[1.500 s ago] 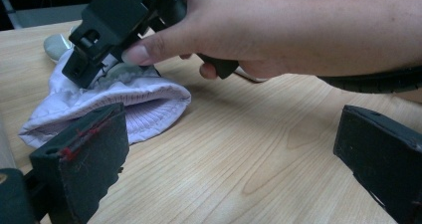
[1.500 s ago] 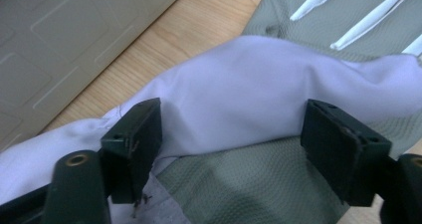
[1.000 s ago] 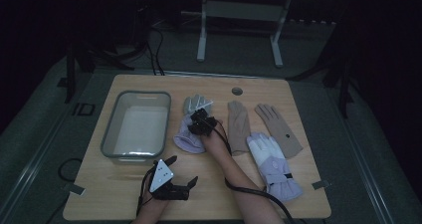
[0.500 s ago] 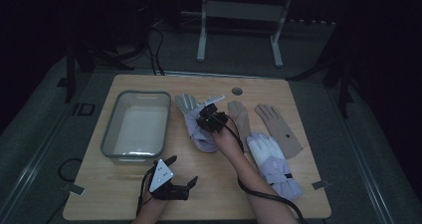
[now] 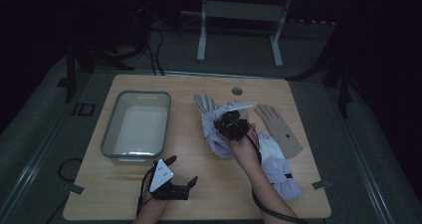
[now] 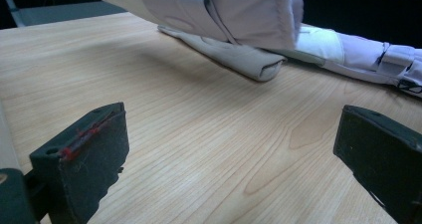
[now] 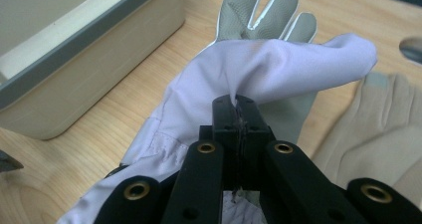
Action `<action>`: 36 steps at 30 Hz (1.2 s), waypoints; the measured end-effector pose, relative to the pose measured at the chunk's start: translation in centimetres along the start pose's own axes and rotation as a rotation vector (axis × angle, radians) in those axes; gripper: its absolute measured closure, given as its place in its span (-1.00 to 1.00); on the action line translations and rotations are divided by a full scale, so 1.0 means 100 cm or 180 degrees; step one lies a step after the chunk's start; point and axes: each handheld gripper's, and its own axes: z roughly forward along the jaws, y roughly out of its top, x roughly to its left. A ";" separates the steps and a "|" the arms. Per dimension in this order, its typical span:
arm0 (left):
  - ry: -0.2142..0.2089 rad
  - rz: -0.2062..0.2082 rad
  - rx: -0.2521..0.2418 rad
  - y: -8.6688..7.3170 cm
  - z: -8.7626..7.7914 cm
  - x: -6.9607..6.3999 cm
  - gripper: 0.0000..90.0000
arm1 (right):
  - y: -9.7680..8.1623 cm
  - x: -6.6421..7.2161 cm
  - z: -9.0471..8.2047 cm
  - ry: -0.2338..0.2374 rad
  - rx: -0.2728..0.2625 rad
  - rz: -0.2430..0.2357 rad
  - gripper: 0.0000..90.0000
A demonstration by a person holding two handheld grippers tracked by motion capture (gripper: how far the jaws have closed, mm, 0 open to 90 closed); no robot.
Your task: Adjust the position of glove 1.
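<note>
A pale lilac fabric glove with a grey palm (image 7: 259, 69) is pinched at a fold between the clenched fingers of the right gripper (image 7: 238, 104), its cloth pulled up off the light wooden table (image 5: 199, 184). Beside those fingers lie a beige glove (image 5: 278, 127) and a grey-rimmed rectangular plastic tub (image 5: 137, 127). The left gripper (image 5: 171, 184) rests on the table, its fingers (image 6: 82, 159) spread apart around nothing.

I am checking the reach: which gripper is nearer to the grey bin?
Left. The left gripper rests open just below the grey bin, near its front corner. The right gripper is farther off to the side, clamping the lavender glove.
</note>
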 end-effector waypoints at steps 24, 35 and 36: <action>-0.0019 0.0015 0.0001 0.000 0.000 0.000 -0.97 | -0.035 0.008 0.065 0.0236 0.0251 0.0413 0.25; -0.0009 0.0017 0.0000 0.000 0.000 -0.001 -0.97 | -0.017 -0.004 0.012 0.0206 0.0014 0.0024 -0.19; -0.0011 0.0022 0.0002 0.000 0.000 0.000 -0.97 | -0.016 -0.005 0.007 0.0246 0.0033 -0.0011 -0.19</action>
